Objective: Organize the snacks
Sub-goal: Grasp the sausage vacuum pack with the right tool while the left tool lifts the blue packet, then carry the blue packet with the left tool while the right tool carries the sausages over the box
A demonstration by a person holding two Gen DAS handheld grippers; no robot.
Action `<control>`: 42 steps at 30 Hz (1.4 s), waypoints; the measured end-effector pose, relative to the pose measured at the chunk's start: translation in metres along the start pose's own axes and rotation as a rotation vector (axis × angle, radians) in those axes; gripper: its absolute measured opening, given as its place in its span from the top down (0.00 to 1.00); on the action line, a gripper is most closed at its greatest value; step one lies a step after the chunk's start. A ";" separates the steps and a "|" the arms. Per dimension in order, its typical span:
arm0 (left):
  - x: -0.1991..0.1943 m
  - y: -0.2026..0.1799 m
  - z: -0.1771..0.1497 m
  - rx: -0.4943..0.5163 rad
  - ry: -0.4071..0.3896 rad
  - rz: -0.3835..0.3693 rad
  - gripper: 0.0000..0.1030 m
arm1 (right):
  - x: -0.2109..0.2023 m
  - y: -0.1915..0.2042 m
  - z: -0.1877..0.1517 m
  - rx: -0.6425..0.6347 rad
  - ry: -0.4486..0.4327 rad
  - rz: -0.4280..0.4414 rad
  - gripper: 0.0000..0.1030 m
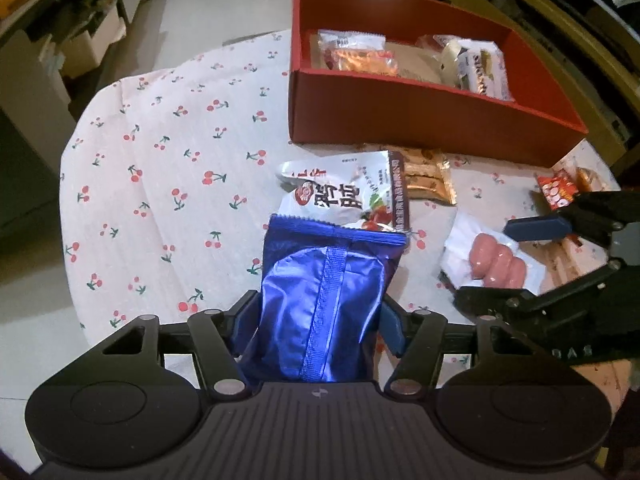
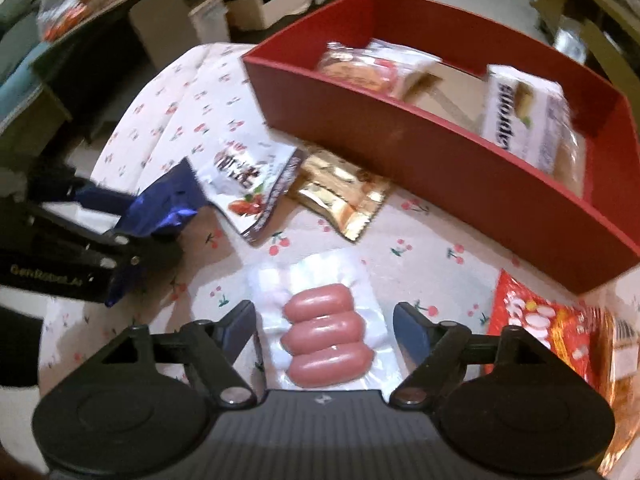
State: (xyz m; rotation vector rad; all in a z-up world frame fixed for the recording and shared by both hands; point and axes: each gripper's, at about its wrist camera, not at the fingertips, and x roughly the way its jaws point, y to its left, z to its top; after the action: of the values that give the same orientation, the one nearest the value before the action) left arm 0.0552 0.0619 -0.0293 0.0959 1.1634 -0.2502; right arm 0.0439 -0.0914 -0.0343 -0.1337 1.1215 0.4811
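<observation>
Blue foil packet (image 1: 320, 304) is clamped between the fingers of the left tool (image 1: 318, 316), held above the counter (image 1: 160, 200); step in hand looks like carrying it to the red box (image 1: 400, 120), which sits at the far side and already holds several wrapped snacks (image 1: 476, 66); next move likely needs a lift over the near wall, then release into the bare middle; a white pouch (image 1: 348, 196) and a gold wrapper (image 1: 428, 178) lie loose between packet and box. Right wrist view: right tool (image 2: 324, 326) is spread apart, straddling the sausage pack (image 2: 326, 334) flat on the counter, not gripping yet; it probably needs to close on the thin film without slipping; red-orange bag (image 2: 540, 320) just beside. Surface is a cherry-print cloth (image 2: 420, 256), creased; room behind is cluttered with cardboard boxes (image 2: 264, 4) and shelving, dim.
</observation>
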 end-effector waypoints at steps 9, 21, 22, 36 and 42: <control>0.013 -0.010 0.001 0.040 0.033 0.068 0.23 | -0.002 0.011 -0.010 -0.045 -0.028 -0.071 0.24; -0.008 -0.021 -0.003 -0.006 -0.017 0.065 0.36 | -0.042 0.010 -0.028 0.048 -0.114 -0.069 0.25; -0.011 -0.023 -0.004 -0.010 -0.025 0.063 0.36 | -0.044 0.009 -0.028 0.056 -0.119 -0.071 0.25; -0.052 -0.051 0.002 -0.071 -0.109 0.089 0.36 | -0.093 -0.005 -0.029 0.166 -0.241 -0.097 0.25; -0.068 -0.070 0.030 -0.029 -0.158 0.099 0.36 | -0.114 -0.019 -0.020 0.222 -0.334 -0.110 0.25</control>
State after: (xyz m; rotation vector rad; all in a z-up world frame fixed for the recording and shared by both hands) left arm 0.0395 -0.0020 0.0481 0.1061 1.0023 -0.1502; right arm -0.0042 -0.1494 0.0559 0.0771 0.8276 0.2661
